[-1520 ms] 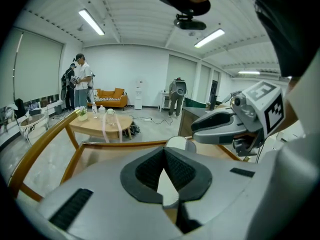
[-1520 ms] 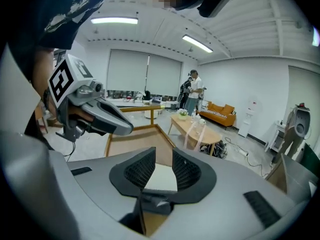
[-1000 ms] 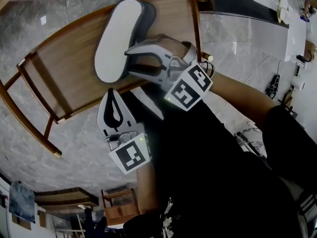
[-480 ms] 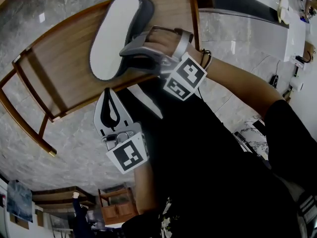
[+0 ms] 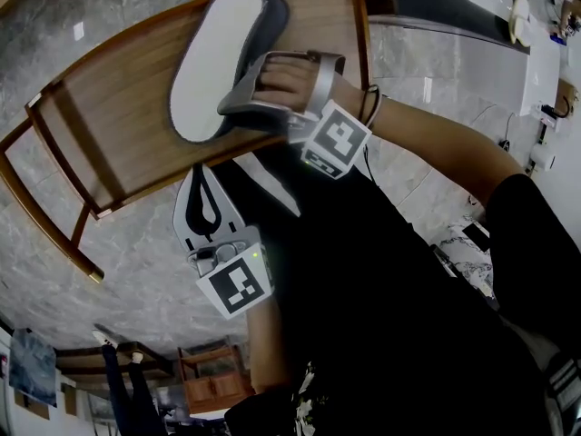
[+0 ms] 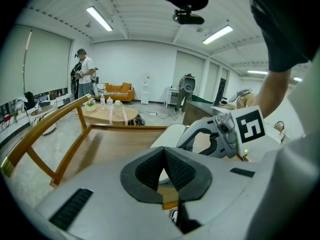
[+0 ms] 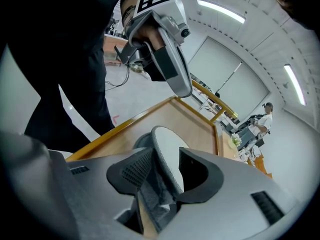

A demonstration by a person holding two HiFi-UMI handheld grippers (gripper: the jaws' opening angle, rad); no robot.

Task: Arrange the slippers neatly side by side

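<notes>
- The fingers (image 7: 131, 176) of the right gripper (image 7: 166, 184) are clamped on the slipper (image 5: 207, 62), which stands on edge between them. They have just been closing in on it.
- One pad lies against the slipper's grey fabric side and the other meets its white sole.
- The slipper is over the right half of the bench (image 5: 118, 125). Its white sole is turned up and toward the bench's railed left end.
- Its long axis runs across the bench's width. One end reaches the far long edge and the other stops short of the near long edge.
- The grey upper bulges out at the end by the bench's far edge.
- Whether the slipper touches the bench top I cannot tell.
- The right hand (image 5: 286, 80) is wrapped round the gripper's handle above the bench, with the fingers pointing toward the bench's left end.
- The right marker cube (image 5: 334, 139) sits over the bench's near edge.
- The right forearm (image 5: 427, 143) runs away past the bench's right end, with a dark band at the wrist.
- The left gripper (image 5: 201, 178) has its fingers pressed together with nothing between them.
- It hangs just off the bench's near long edge, over the marble floor (image 5: 136, 271). It is tipped downward with its tips aimed at the bench.
- The left marker cube (image 5: 238, 284) lies farther from the bench, and the left forearm (image 5: 263, 343) leads away from it.
</notes>
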